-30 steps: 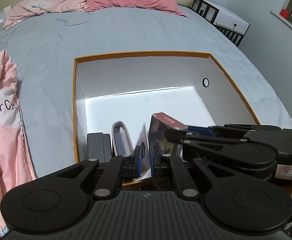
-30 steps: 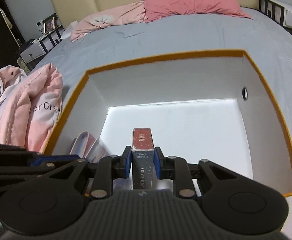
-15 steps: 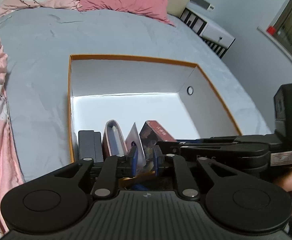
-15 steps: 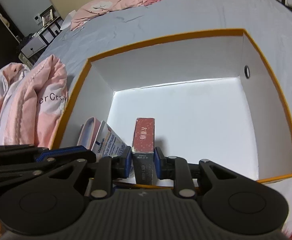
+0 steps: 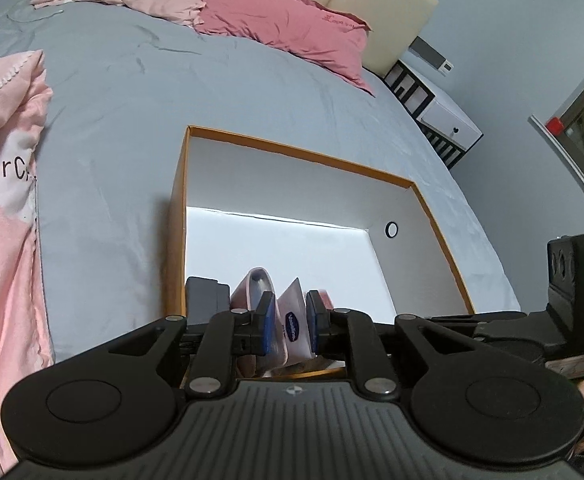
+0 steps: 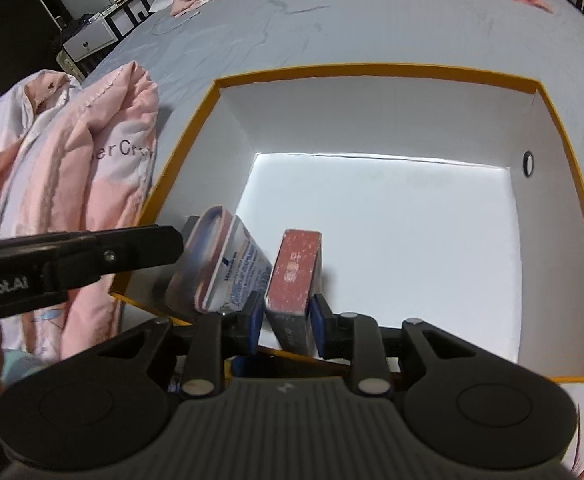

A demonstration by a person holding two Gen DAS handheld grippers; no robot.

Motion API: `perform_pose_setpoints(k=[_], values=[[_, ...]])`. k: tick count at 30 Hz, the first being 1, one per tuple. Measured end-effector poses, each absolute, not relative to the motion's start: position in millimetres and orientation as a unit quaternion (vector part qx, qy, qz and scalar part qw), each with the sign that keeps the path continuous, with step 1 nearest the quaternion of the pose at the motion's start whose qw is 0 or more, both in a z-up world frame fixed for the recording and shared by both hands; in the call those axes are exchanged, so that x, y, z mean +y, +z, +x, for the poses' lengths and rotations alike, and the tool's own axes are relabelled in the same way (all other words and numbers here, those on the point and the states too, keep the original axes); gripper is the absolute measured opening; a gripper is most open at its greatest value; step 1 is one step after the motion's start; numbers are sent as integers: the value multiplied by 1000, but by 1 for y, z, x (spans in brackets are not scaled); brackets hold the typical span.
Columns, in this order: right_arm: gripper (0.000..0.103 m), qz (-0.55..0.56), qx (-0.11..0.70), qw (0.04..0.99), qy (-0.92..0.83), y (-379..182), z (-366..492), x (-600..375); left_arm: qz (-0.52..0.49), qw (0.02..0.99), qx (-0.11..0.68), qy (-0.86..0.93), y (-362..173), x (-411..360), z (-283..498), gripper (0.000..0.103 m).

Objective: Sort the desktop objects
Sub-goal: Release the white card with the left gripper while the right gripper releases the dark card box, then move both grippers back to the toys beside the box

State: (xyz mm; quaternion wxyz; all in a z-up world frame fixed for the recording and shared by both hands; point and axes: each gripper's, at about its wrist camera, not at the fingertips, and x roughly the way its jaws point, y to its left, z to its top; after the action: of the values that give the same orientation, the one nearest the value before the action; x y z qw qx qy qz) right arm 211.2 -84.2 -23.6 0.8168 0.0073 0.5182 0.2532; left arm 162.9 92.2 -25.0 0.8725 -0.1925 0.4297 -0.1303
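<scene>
An orange-rimmed box with white inside [image 5: 292, 152] [image 6: 372, 70] lies on the bed. At its near left stand a black block [image 5: 202, 300], a pink case [image 5: 252, 286] [image 6: 196, 260] and a white Vaseline tube [image 5: 294, 320] [image 6: 240, 276]. My left gripper [image 5: 288, 328] has its blue pads either side of the tube, slightly apart from it. My right gripper [image 6: 286, 324] is drawn back near the box's front edge; a red-topped card box [image 6: 296, 268] stands upright between its pads, with small gaps showing.
The grey bedsheet [image 5: 112, 120] surrounds the box. A pink quilt [image 5: 4, 200] [image 6: 92, 168] lies to the left. Pink pillows [image 5: 284, 28] rest at the headboard. White nightstands [image 5: 448, 128] [image 6: 92, 40] stand at either side of the bed.
Both grippers have pulled back toward the box's near edge and risen. The right pads have loosened from the card box. The left gripper has turned so the tube sits between its pads.
</scene>
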Motion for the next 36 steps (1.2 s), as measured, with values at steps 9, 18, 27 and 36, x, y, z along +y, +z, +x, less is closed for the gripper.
perform_pose_setpoints(k=[9, 18, 27, 36], values=[[17, 21, 533, 806, 256, -26, 218, -85, -187, 875, 428, -128, -25, 92, 162, 18], [20, 7, 451, 848, 278, 6, 184, -101, -145, 892, 403, -145, -5, 77, 135, 18], [33, 17, 371, 890, 264, 32, 117, -165, -134, 889, 412, -149, 11, 65, 87, 25], [33, 59, 404, 879, 244, 5, 59, -206, -168, 832, 520, -94, -25, 37, 67, 55]])
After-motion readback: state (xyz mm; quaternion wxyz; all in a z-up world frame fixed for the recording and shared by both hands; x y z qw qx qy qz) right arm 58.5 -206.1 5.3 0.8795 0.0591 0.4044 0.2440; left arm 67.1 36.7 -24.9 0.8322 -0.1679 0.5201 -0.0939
